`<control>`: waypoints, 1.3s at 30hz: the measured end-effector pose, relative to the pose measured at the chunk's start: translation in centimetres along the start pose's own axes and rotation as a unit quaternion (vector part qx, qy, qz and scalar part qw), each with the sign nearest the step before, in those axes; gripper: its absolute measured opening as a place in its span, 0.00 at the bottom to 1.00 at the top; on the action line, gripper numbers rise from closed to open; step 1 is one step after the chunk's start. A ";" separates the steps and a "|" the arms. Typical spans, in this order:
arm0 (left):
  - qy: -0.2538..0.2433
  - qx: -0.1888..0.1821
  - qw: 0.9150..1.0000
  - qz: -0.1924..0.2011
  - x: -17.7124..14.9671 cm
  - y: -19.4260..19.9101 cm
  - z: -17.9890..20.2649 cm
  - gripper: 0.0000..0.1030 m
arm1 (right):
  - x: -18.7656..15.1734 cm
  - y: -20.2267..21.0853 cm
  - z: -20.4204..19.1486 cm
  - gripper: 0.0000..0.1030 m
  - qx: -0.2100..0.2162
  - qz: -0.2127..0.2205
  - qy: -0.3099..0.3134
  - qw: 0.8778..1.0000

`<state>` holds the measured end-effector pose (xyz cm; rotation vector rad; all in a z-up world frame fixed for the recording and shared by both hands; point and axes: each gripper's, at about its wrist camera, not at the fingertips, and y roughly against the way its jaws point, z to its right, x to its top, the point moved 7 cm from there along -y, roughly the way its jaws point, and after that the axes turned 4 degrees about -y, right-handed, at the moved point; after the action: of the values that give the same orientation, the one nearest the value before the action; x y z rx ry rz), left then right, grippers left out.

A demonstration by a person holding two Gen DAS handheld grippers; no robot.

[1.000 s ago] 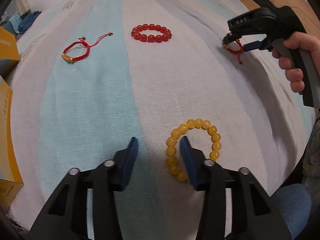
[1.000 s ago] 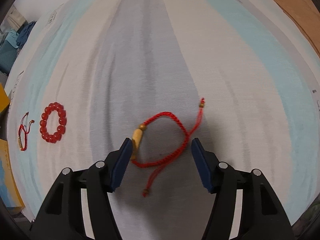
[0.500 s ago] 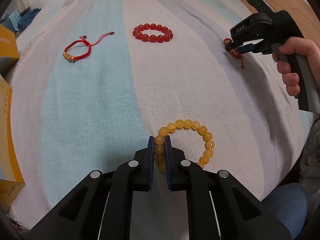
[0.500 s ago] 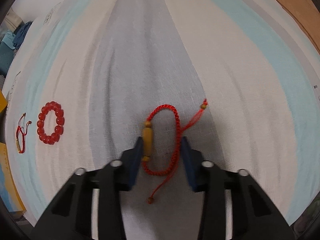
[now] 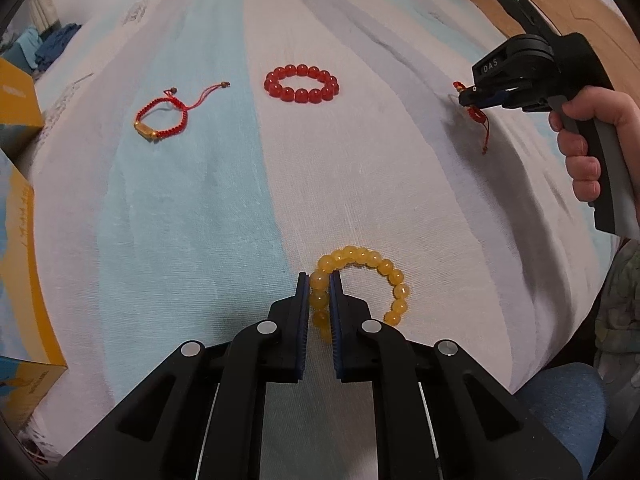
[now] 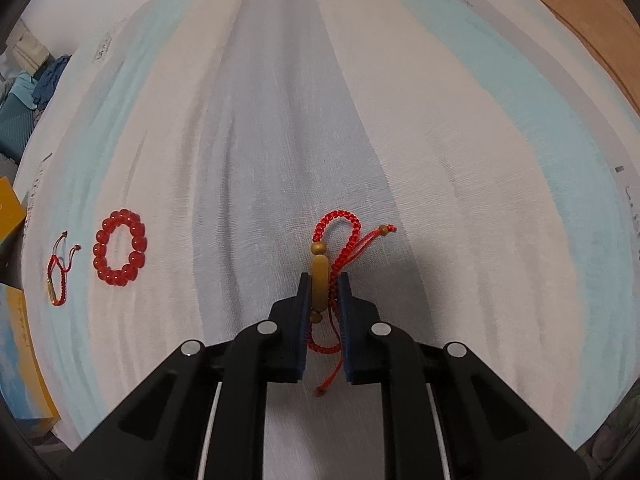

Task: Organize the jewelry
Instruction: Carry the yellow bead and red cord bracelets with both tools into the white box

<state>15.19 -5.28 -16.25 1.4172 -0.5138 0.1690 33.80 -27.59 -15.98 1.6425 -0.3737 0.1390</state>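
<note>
- Clamping both now: your left gripper [image 5: 319, 300] has just closed on the yellow bead bracelet [image 5: 362, 284].
- Your right gripper [image 6: 324, 300] has just squeezed shut on the red cord bracelet [image 6: 334, 264]; both look ready to lift.

four bracelets [image 5: 301, 89] on striped cloth

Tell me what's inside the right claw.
The right claw is shut on the red cord bracelet: its gold tube bead and braided cord sit between the pads, having just been squeezed. The loop's top and tails stick out; where the pads touch it is covered.
</note>
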 end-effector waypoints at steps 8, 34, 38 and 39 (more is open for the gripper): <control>-0.004 0.003 1.000 0.008 0.9 1.3 0.2 0.08 | -0.1 1.6 -0.5 0.12 0.004 0.020 0.005 1.000; 0.002 0.037 0.998 0.054 5.0 8.9 -2.8 0.08 | -5.2 8.8 -5.1 0.12 0.025 0.069 0.052 0.996; 0.006 0.042 0.997 0.059 5.2 10.2 -3.8 0.08 | -6.1 9.9 -6.6 0.12 0.030 0.072 0.061 0.995; 0.008 0.043 0.997 0.060 5.2 10.6 -4.1 0.08 | -6.3 10.1 -7.0 0.12 0.031 0.072 0.065 0.995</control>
<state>16.42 -0.58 -4.76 1.4682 -0.5856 0.3022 25.55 -20.33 -7.57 1.6585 -0.3915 0.3673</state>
